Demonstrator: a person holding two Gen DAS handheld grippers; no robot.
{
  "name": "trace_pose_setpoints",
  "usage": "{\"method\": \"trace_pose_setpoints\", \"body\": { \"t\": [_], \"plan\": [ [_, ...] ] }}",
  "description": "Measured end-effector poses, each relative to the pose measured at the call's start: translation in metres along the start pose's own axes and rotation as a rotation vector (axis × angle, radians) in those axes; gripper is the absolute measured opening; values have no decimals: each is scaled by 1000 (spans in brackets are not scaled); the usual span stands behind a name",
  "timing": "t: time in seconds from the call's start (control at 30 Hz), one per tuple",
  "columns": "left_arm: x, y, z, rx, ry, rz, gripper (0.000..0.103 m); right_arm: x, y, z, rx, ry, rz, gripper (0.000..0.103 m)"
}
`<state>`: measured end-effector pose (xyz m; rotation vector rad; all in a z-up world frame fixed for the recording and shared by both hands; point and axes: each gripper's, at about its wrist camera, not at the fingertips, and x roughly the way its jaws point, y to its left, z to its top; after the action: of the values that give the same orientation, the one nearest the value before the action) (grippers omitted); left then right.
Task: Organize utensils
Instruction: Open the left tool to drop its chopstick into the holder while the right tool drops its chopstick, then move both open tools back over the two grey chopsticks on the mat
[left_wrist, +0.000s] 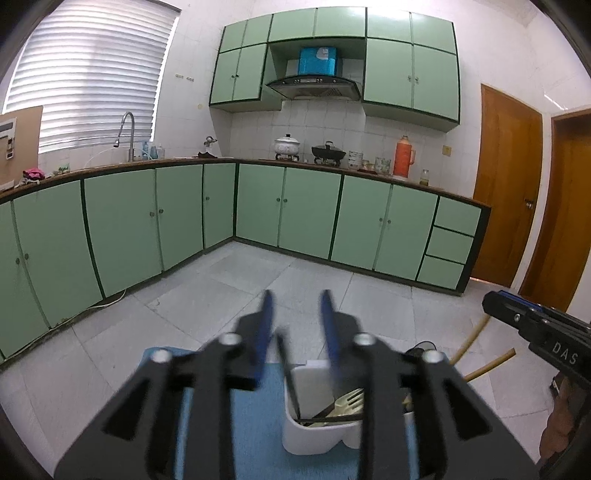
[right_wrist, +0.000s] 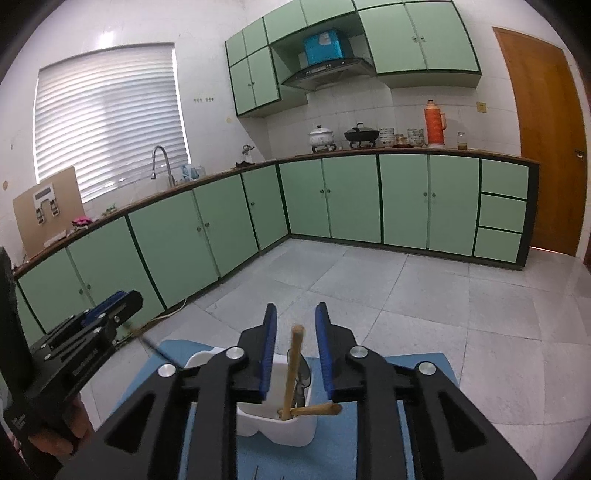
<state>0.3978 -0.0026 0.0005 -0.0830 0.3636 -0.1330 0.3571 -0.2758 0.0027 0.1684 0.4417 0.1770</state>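
Directly below both tongs, white utensil holder (right_wrist: 280, 424) on blue mat (right_wrist: 424, 373).

Setting: home kitchen, L-shaped layout. Evidence: pale green base cabinets (right_wrist: 354, 199) w/ dark trim run along two walls under a brown desk top (right_wrist: 406, 150); matching wall cabinets (left_wrist: 410, 70) above. Range hood (left_wrist: 314, 86) w/ blue box (left_wrist: 319, 61) on top, over a stove carrying a white lidded pot (left_wrist: 287, 143) & black wok (left_wrist: 328, 150). Nearby: stacked bowls (left_wrist: 355, 159), orange thermos (left_wrist: 403, 155), small jar (left_wrist: 424, 177). Sink faucet (right_wrist: 162, 162) under window w/ white blinds (right_wrist: 109, 118). White tiled walls, grey tiled floor (right_wrist: 406, 295), wooden doors (left_wrist: 506, 184) at rt.
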Motion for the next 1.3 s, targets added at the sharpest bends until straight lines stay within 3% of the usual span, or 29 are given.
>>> {"method": "trace_pose_setpoints", "body": {
  "t": [0.07,0.43,0.6,0.93,1.3],
  "plan": [
    [-6,4,-1,-9,-4,-6,35,-4,-3,0,10,-8,-1,36],
    [-35,17,-1,-62,-44,-1,72,-34,-16,-1,45,-69,-22,61],
    [-58,22,-1,-72,-82,13,89,-56,-20,-7,52,-102,-40,80],
    [-107,25,-28,-90,-79,17,95,-97,-16,-38,47,-102,-30,93],
    [-145,17,-79,-65,35,17,96,-136,1,-97,36,-19,-18,97]
  ]
}}
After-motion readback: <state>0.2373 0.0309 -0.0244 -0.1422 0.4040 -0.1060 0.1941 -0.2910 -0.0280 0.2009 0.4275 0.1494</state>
